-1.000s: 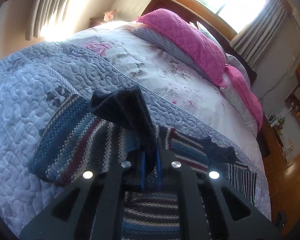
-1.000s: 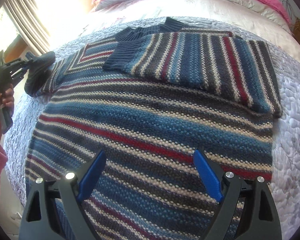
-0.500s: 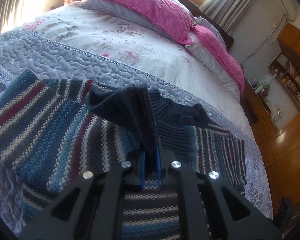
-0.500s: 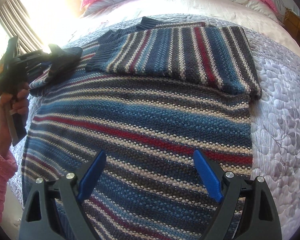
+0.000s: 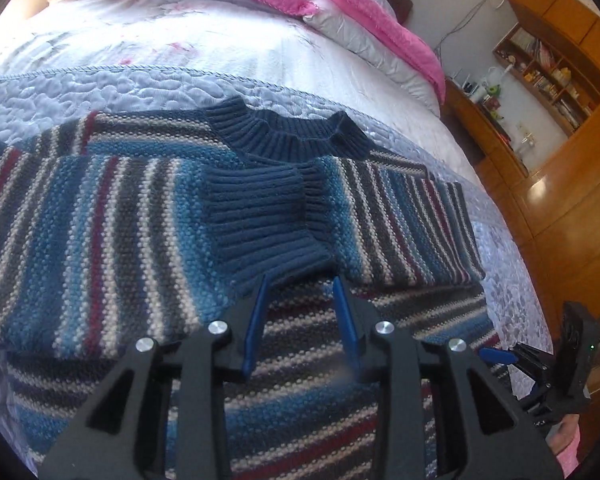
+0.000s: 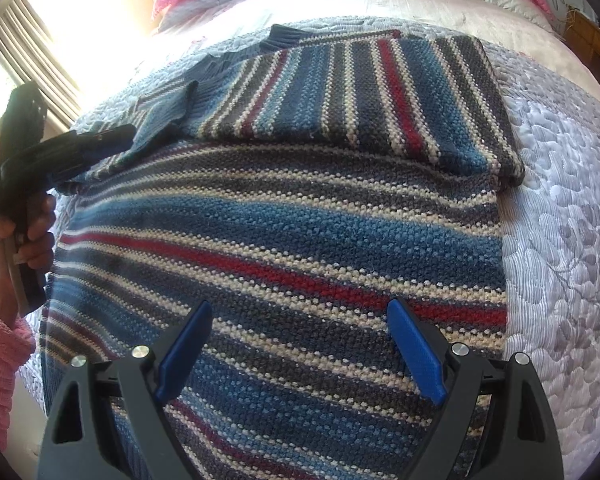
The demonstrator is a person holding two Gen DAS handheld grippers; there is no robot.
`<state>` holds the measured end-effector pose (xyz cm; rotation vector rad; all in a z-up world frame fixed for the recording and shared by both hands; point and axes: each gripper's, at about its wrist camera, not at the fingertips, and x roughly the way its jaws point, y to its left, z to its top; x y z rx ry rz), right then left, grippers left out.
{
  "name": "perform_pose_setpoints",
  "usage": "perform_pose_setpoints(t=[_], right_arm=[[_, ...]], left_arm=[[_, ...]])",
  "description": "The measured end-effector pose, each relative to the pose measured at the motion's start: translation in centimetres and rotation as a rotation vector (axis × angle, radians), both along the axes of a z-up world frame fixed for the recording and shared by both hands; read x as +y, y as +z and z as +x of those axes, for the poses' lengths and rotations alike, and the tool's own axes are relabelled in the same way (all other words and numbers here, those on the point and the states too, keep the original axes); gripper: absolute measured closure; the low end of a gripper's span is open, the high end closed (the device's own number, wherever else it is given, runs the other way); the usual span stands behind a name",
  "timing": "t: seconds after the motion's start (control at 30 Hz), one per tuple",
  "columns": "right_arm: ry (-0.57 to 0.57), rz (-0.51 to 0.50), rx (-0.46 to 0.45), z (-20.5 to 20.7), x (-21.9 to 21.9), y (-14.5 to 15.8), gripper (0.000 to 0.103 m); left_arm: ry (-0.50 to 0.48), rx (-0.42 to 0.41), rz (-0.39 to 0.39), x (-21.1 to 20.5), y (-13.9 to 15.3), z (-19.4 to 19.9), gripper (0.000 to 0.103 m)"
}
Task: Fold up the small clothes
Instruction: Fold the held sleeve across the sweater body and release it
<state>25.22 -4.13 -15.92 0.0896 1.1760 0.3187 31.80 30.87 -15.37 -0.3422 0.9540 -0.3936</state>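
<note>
A quilted bed (image 5: 148,88) carried the striped sweater (image 6: 284,240), spread flat with both sleeves folded across its chest. The left tongs (image 5: 300,292) stood apart just short of the navy cuff (image 5: 260,224), perhaps brushing it. The right tongs (image 6: 300,328) hung wide apart over the hem.

The coarse, matt knitted sweater striped blue, grey, cream and red (image 6: 284,240) has ribbed navy cuffs (image 5: 260,220). It lies on a quilted, faintly sheeny lilac bedspread (image 6: 560,220). Glossy varnished orange wooden cabinets (image 5: 560,184) reflect light.
</note>
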Motion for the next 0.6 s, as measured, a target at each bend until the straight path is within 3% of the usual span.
perform_pose_setpoints(t=[0.07,0.2,0.27,0.37,0.43,0.5,0.6], right_arm=[[0.005,-0.004,0.001,0.5,0.3,0.2,0.014],[0.028,-0.012,-0.013,1.6,1.6,1.0,0.014],[0.044,-0.014,-0.023,1.8,2.4,1.3,0.014],[0.059,-0.015,-0.011,2.1,3.6,0.8,0.014],[0.064,-0.019,0.011,2.2,4.1,0.2,0.014],[0.069,-0.036,0.022,2.4,4.5,-0.6,0.013],[0.077,-0.06,0.029,2.8,5.0,-1.6,0.011]], left_arm=[[0.066,-0.011,-0.002,2.6,0.5,-0.5,0.067],[0.232,-0.001,0.12,8.0,0.9,-0.8,0.066],[0.289,0.037,0.136,10.3,0.3,-0.4,0.066],[0.323,0.109,0.151,12.5,-1.6,0.1,0.066],[0.329,0.166,0.12,13.4,-3.5,0.4,0.067],[0.328,0.148,0.122,13.4,-4.3,0.3,0.067],[0.306,0.122,0.21,12.1,-4.5,0.4,0.066]])
